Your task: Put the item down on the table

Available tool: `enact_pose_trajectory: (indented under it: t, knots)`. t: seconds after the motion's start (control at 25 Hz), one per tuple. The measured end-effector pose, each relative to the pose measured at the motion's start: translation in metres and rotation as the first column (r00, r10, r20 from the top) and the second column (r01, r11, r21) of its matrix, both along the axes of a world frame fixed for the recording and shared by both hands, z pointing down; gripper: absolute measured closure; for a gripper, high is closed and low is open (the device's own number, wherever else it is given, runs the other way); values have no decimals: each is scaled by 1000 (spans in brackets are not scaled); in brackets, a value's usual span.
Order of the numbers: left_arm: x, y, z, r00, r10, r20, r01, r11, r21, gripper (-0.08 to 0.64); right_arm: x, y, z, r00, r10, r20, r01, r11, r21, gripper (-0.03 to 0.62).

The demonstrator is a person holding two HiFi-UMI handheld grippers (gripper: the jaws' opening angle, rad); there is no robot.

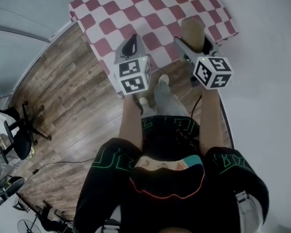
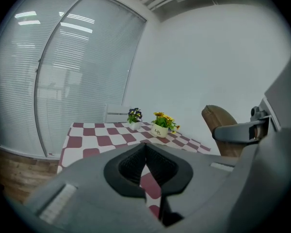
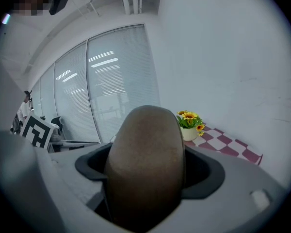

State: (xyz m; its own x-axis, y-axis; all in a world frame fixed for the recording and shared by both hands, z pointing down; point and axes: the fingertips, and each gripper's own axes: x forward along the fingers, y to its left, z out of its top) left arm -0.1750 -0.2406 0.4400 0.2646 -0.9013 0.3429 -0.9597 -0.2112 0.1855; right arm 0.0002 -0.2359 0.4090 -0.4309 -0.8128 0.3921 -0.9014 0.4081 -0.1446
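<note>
Gripping a brown potato-like item [image 3: 145, 164] in the right claw [image 1: 195, 41] near the checkered worktop [image 1: 150, 13] edge, left claw [image 2: 145, 166] closed empty, risking a roll onto the wooden floor [image 1: 63, 106] if released early.

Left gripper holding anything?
No, the left gripper has its jaws closed against each other at the tips, with nothing held between them.

Bright even daylight, strong fisheye warping, dark corners, nearest parts blurred
</note>
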Motion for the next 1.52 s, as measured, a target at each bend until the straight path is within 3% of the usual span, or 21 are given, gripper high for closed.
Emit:
enact_pose_trajectory:
  t: [0.52, 0.96, 1.28, 1.52]
  knots:
    - [54, -54, 31, 999, 18, 41, -14, 995, -98, 551, 51, -67, 43, 999, 2, 52, 2, 996, -87, 166]
    - [98, -103, 6, 996, -2, 88, 5, 999, -41, 551, 96, -132, 27, 994, -26, 107, 29, 999, -27, 166]
    - [100, -108, 9, 993, -6, 115, 15, 997, -80, 551, 85, -155, 24, 987, -84, 139, 90, 995, -35, 166]
    - [90, -123, 29, 996, -47, 80, 56, 993, -108, 551, 56, -163, 58, 977, -179, 117, 193, 974, -122, 166]
